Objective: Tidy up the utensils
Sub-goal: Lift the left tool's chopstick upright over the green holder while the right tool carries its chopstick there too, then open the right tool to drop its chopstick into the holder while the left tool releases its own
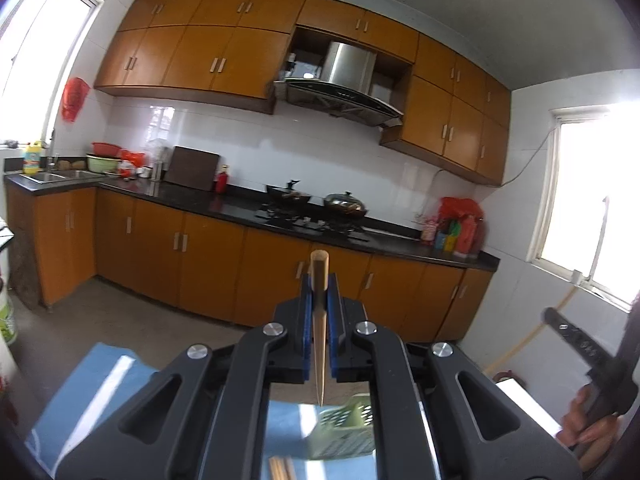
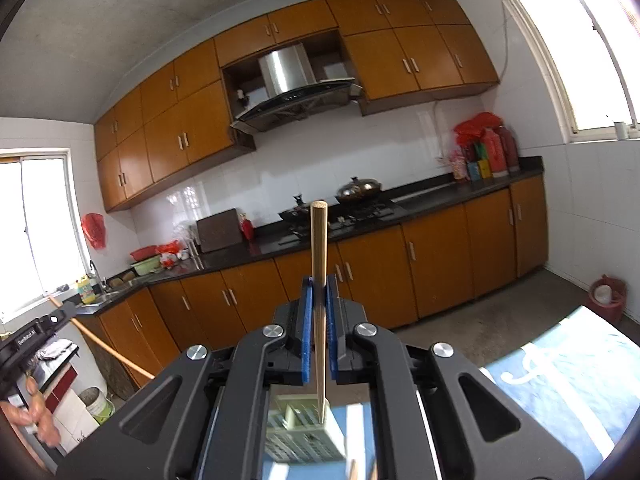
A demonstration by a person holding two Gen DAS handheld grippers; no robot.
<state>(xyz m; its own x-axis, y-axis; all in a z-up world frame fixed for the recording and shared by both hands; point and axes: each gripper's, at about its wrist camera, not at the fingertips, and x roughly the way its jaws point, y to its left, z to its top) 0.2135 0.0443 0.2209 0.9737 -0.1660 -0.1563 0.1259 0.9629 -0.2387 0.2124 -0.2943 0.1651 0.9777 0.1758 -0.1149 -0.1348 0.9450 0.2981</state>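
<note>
Setting: kitchen; blue-clothed bench (image 1: 100, 384) below.
Left gripper (image 1: 319, 300): fingers clamped on upright chopstick (image 1: 319, 320).
Right gripper (image 2: 319, 300): likewise clamped, second chopstick (image 2: 319, 280).
Green caddy (image 2: 300, 436): at 6 o'clock beneath both tips.

A chopstick (image 1: 319, 320) stands upright between each tongs' pads, basket (image 2: 304, 432) below.

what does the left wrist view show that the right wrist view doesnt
Only the left wrist view shows the left tool shut on its chopstick, loose chopsticks lying on the blue cloth, and the sink up close.

Only the right wrist view shows the right tool shut on a longer-showing chopstick, a red gas cylinder on the floor and a paint bucket.

Both share the green basket, orange cabinets, range hood and lidded wok.
</note>
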